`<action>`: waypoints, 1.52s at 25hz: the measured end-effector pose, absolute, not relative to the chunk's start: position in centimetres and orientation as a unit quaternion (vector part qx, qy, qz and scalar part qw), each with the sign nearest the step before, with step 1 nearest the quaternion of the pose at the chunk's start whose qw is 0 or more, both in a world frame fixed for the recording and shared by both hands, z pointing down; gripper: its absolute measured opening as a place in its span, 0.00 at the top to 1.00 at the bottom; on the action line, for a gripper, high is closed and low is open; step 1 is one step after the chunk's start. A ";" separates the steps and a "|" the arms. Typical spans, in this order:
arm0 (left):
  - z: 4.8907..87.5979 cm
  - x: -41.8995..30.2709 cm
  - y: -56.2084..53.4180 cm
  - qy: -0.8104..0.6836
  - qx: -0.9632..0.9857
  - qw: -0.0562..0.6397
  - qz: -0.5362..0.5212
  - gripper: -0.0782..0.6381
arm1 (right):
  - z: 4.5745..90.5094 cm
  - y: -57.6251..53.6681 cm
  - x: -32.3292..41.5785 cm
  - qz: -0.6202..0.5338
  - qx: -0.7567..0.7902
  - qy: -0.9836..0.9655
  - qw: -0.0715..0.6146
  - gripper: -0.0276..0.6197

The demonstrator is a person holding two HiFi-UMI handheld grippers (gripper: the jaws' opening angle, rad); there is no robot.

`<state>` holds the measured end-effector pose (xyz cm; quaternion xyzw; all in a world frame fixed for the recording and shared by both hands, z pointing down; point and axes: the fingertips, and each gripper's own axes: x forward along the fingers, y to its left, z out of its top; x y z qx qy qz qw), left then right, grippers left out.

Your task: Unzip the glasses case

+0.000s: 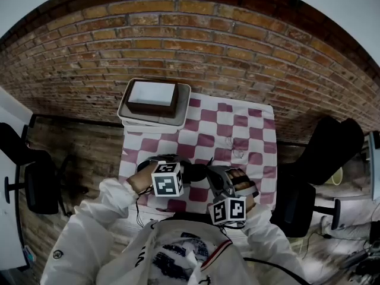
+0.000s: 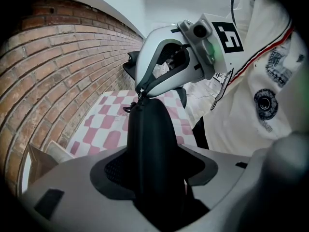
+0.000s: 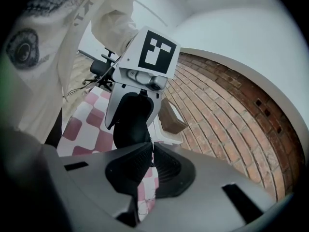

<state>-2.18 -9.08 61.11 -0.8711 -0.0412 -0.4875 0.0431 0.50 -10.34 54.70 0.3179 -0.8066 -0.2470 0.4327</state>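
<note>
Right claw (image 3: 150, 151): clenched, tips pinched at the far end of the glasses case (image 2: 149, 139) on a small dark tab, judged to be the zip pull (image 2: 140, 98). Left claw (image 2: 154, 170): clamped across the case's other end, jaws kept apart by its body. The case is held between the two claws, over the checked cloth (image 1: 237, 123), close in front of the person. Its long axis is laid from the left claw straight toward the right. The pull is at the right claw's end. It would have to be drawn back along that axis, round the rim, with the left grip kept firm.
</note>
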 end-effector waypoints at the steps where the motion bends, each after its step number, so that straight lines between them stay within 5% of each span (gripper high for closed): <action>1: 61.1 -2.2 -9.0 -0.040 -0.872 0.042 -0.486 0.50 | 54.7 -10.3 0.5 -0.243 0.319 -0.809 0.430 0.93; 14: 61.1 -1.0 -10.1 0.010 -0.889 -0.004 -0.457 0.50 | 53.7 -10.9 3.4 -0.173 0.352 -0.836 0.383 0.93; 22: 58.1 1.7 -11.8 0.099 -0.926 -0.045 -0.360 0.49 | 52.9 -12.3 8.3 -0.020 0.418 -0.859 0.295 0.93; 38: 50.3 3.3 -13.4 0.285 -0.938 -0.096 -0.169 0.49 | 45.7 -12.7 16.0 0.067 0.559 -0.822 0.078 0.94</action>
